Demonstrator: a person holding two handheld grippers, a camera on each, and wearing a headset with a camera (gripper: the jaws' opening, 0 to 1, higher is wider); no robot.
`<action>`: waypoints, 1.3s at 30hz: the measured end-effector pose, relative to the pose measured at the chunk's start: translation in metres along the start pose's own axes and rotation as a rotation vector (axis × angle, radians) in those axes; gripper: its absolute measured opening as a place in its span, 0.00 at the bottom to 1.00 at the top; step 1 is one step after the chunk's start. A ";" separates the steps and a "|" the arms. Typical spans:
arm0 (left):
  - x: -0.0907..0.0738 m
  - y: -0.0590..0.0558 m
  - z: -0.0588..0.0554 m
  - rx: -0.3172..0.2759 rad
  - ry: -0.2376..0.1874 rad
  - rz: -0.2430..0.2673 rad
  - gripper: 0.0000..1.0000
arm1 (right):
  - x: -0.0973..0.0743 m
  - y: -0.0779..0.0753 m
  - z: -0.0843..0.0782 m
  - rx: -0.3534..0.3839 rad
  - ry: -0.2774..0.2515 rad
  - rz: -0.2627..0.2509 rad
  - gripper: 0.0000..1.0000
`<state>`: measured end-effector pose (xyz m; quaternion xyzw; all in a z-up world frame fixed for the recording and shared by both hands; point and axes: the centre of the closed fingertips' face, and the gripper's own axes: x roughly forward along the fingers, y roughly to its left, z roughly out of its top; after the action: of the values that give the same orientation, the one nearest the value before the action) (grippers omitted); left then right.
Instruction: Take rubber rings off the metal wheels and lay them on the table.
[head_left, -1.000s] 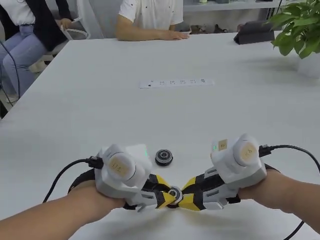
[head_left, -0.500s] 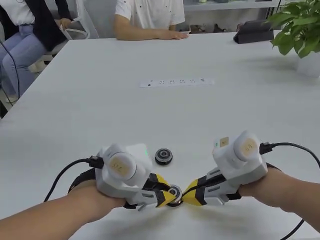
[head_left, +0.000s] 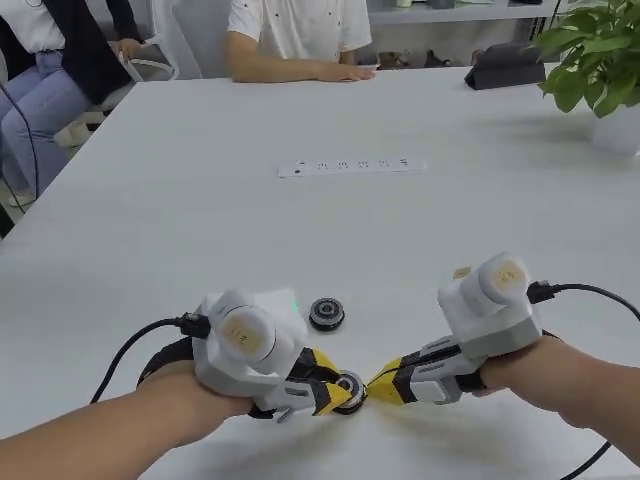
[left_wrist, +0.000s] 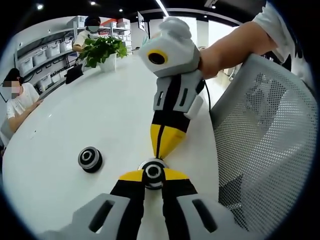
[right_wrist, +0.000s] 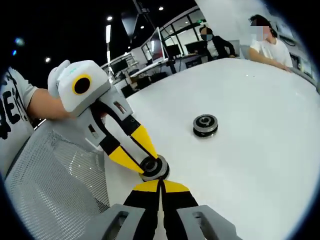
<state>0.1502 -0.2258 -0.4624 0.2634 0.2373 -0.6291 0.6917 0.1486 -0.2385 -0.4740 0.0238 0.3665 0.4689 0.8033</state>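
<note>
Lower centre: wheel (head_left: 349, 385) between my left gripper (head_left: 335, 393) and right gripper (head_left: 379, 383). Second wheel (head_left: 326, 313) just above; power strip (head_left: 352, 166) upper centre; plant (head_left: 592, 55) upper right.

pwr strip (head_left: 352, 166) lying flat, plant (head_left: 590, 55) far rt, dark pouch (head_left: 505, 65) nr it.

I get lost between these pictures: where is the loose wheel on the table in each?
Head view: loose wheel lower centre, just beyond the held wheel.
Left gripper view: loose wheel lower left, held wheel right of it.
Right gripper view: loose wheel right of centre, held wheel down-left.
Shared landmark: the held wheel.
</note>
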 end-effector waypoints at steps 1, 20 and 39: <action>0.000 0.000 0.000 0.001 0.000 0.000 0.07 | 0.000 0.000 0.001 0.017 -0.010 0.001 0.00; 0.002 0.000 0.001 -0.011 0.005 0.013 0.07 | -0.001 0.004 0.009 0.060 -0.018 -0.013 0.00; 0.002 -0.001 0.000 -0.022 0.008 0.010 0.07 | 0.004 0.035 0.019 0.144 -0.073 0.132 0.00</action>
<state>0.1492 -0.2274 -0.4633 0.2595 0.2457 -0.6219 0.6968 0.1362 -0.2100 -0.4491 0.1225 0.3672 0.4920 0.7798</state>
